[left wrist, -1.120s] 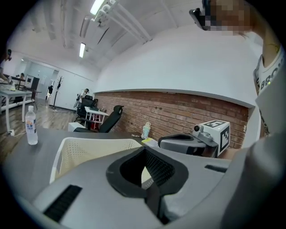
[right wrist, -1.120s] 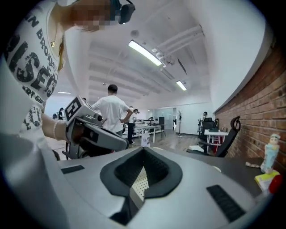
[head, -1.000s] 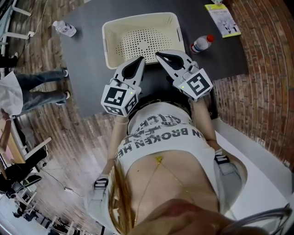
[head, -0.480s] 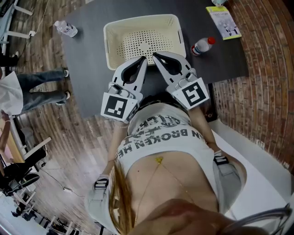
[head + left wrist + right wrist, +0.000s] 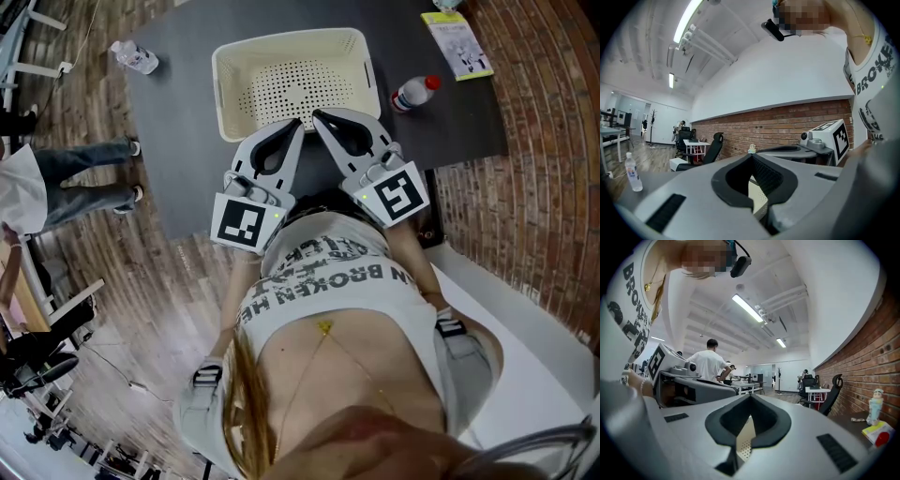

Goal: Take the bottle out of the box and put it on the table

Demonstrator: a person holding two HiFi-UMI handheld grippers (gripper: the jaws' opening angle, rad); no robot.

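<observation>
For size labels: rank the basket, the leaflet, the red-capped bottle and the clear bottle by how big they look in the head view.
1. Cream basket, by far the largest.
2. Leaflet.
3. Red-capped bottle and clear bottle: too alike to rank.

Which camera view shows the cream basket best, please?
The head view: nearly the whole basket shows from above, perforated floor and rim. The left gripper view and right gripper view each catch only a cream sliver.
</observation>
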